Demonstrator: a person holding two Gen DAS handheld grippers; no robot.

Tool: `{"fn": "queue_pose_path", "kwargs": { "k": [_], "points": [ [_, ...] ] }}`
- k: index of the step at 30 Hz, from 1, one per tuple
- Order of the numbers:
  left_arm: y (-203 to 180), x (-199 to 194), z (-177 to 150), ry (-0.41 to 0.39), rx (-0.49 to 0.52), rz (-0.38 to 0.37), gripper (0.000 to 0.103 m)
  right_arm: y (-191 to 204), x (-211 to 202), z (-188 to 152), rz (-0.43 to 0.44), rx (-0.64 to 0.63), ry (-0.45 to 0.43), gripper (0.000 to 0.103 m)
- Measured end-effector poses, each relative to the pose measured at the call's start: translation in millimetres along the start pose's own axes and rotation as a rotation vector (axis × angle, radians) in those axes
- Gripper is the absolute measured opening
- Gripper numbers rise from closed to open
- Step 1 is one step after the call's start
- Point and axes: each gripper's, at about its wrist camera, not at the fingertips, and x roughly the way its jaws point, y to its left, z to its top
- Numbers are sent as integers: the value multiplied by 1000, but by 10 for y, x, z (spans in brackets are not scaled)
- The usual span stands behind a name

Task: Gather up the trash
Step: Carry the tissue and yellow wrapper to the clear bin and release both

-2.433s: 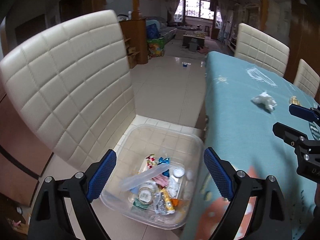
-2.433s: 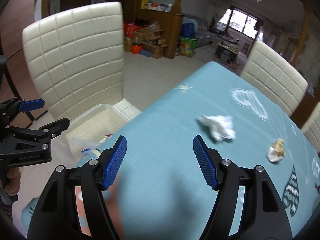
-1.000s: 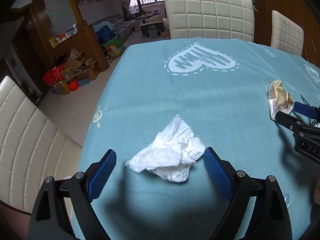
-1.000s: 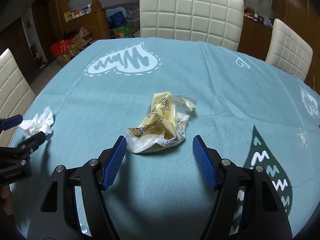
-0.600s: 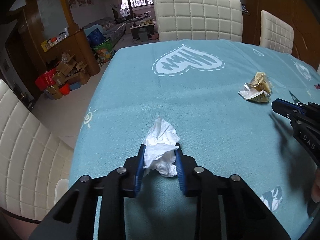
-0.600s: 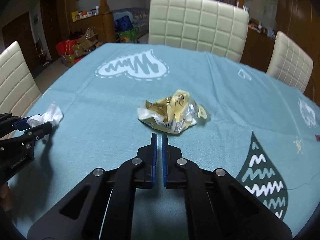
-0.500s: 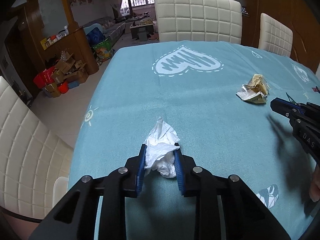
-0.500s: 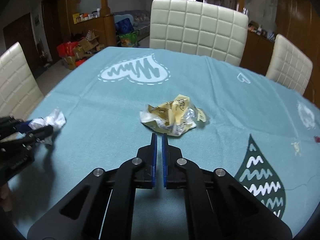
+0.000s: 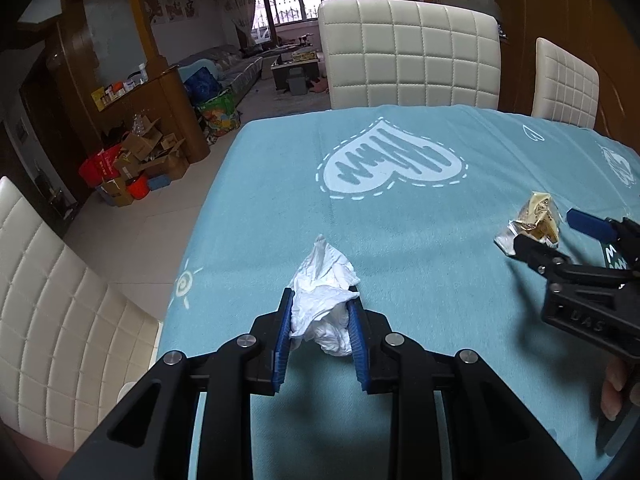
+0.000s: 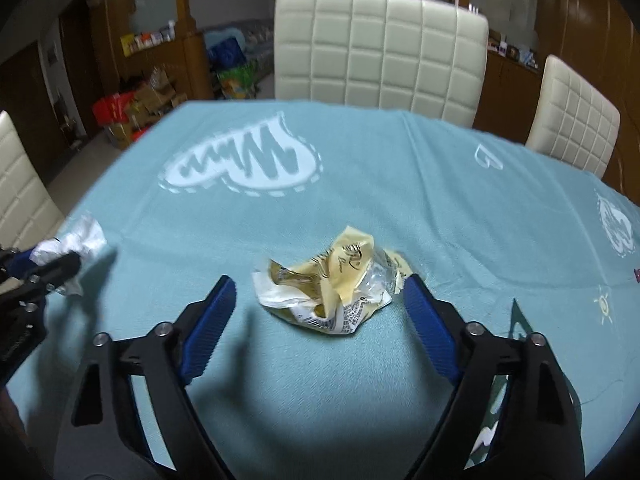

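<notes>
A crumpled white tissue (image 9: 322,300) is pinched between the blue pads of my left gripper (image 9: 320,312), just above the teal tablecloth (image 9: 400,240). It also shows at the left of the right wrist view (image 10: 78,242). A crumpled yellow snack wrapper (image 10: 332,288) lies on the cloth between the open fingers of my right gripper (image 10: 320,300), which is empty. In the left wrist view the wrapper (image 9: 536,220) sits at the right, with the right gripper (image 9: 560,236) around it.
White quilted chairs stand at the far side (image 9: 408,52), far right (image 9: 564,80) and near left (image 9: 52,312) of the table. Boxes and a red bin (image 9: 120,168) clutter the floor beyond the left table edge.
My right gripper has opened from shut and moved forward so its fingers straddle the yellow wrapper. My left gripper stays shut on the tissue and has barely moved.
</notes>
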Motion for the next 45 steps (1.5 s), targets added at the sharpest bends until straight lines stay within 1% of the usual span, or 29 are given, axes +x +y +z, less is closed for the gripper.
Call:
{"fn": "queue_pose_path", "kwargs": {
  "k": [1,2,3,4,7,11,16,21,27,36,45],
  "points": [
    [-18,23,2,1,2,-2,25,-30,42,1,27,14,23,60],
    [-29,36,-1,3,4,-5,25,-42,39,-8,36,22,20,59],
    [-44,45,-9,6,6,-7,25,-54,17,-24,34,23,14,50],
    [-58,53,-23,10,11,-10,25,-44,-7,-42,30,14,9,47],
    [-74,22,-56,7,19,-16,25,15,-106,-117,25,-20,-6,43],
    [-34,-135,-90,-9,16,-24,25,148,-320,-203,61,-55,-11,42],
    [96,-416,-209,-35,8,-23,25,449,-675,-270,103,-129,-37,42],
    [244,-647,-357,-56,-14,-14,26,757,-950,-357,124,-195,-53,43],
    [484,-886,-528,-75,-51,4,26,1055,-1185,-459,134,-252,-71,44],
    [789,-1159,-817,-94,-84,34,26,1461,-1481,-582,154,-316,-98,46],
    [1224,-1337,-1104,-103,-145,89,26,2020,-1571,-701,205,-387,-97,48]
  ]
}}
